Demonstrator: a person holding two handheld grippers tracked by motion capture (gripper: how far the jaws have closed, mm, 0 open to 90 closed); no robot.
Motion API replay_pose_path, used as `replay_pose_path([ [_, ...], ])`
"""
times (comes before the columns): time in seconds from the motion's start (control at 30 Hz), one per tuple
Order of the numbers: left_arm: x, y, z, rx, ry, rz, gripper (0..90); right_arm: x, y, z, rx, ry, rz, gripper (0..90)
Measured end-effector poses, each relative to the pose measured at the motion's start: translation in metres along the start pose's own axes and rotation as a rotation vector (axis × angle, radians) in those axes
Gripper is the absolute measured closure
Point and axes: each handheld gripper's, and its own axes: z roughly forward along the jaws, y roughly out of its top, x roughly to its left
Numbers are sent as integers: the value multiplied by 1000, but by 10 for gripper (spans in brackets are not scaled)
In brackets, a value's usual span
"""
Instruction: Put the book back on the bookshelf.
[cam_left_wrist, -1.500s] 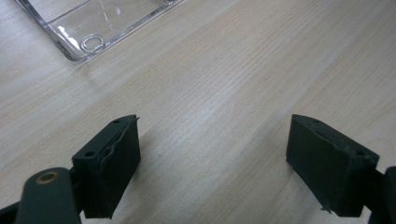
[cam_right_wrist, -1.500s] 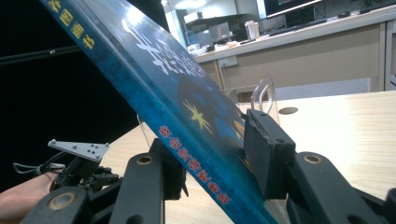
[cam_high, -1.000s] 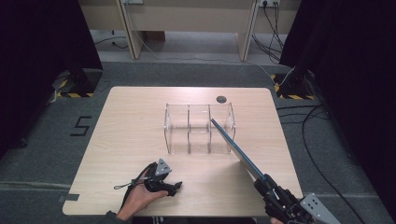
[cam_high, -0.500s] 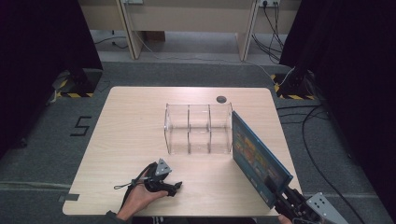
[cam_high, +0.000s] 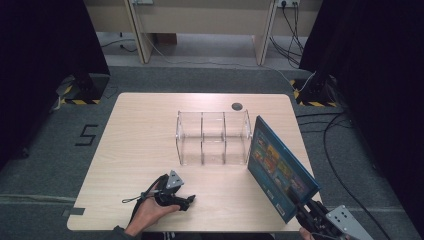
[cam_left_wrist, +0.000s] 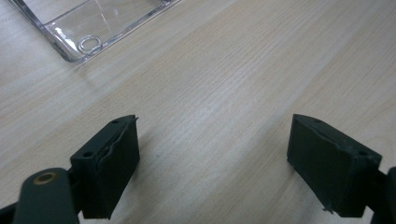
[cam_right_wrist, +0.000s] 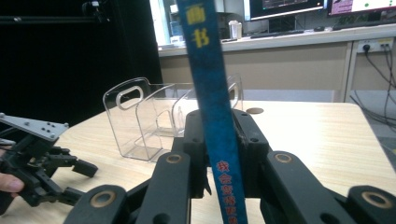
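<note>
Book (cam_high: 278, 167), blue with a picture cover, stands tilted over the right part of the table (cam_high: 140, 130) in the high view, its lower corner clamped in the right gripper (cam_high: 303, 216) at the table's near right edge. Its far edge reaches up beside the right end of the clear rack (cam_high: 212, 137), which stands at mid-table with three compartments; whether book and rack touch cannot be told from above. The left gripper (cam_high: 189, 201) lies low on the near left part of the table, held by a hand (cam_high: 150, 212), its jaws apart and nothing between them. A small dark disc (cam_high: 236, 106) sits in the tabletop behind the rack.

In the left gripper view, the left gripper (cam_left_wrist: 212, 154) has its two black jaws spread wide over bare wood, gripping nothing. A corner of the rack (cam_left_wrist: 88, 28) lies at the upper left, well apart from the jaws.

In the right gripper view, the right gripper (cam_right_wrist: 219, 140) has just been closing and now pinches the book (cam_right_wrist: 210, 84) by its blue spine, which rises upright between the jaws with yellow and red characters on it. The rack (cam_right_wrist: 140, 116) stands on the table beyond, and the left gripper (cam_right_wrist: 81, 179) rests at the lower left with its jaws apart.
</note>
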Motion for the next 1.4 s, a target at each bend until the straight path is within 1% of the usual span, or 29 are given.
replay_pose_path([
  [0.1,-1,-1,1,-16,-6,5,146,-1,0,0,5,-2,-7,784],
  [0.23,-1,-2,1,-22,-8,6,143,-2,-1,0,6,-4,-11,784],
  [0.33,-1,-3,1,-28,-10,8,133,-3,-1,1,15,-12,-29,785],
  [0.57,-1,-3,1,-29,-11,9,131,-8,-4,3,28,-25,-36,787],
  [0.63,-1,-3,1,-29,-11,9,131,-8,-5,4,32,-30,-48,789],
  [0.7,-1,-3,1,-29,-11,9,132,-9,-6,4,32,-29,-51,789],
  [0.77,-1,-3,1,-29,-11,9,129,-9,-6,5,39,-33,-66,788],
  [1.03,-1,-3,2,-31,-12,10,122,-12,-11,12,51,-29,-68,787],
  [1.37,-2,-3,2,-34,-15,12,120,-15,-12,21,45,-20,-64,786],
  [1.4,-2,-3,3,-35,-15,12,120,-15,-12,22,44,-20,-69,786],
])
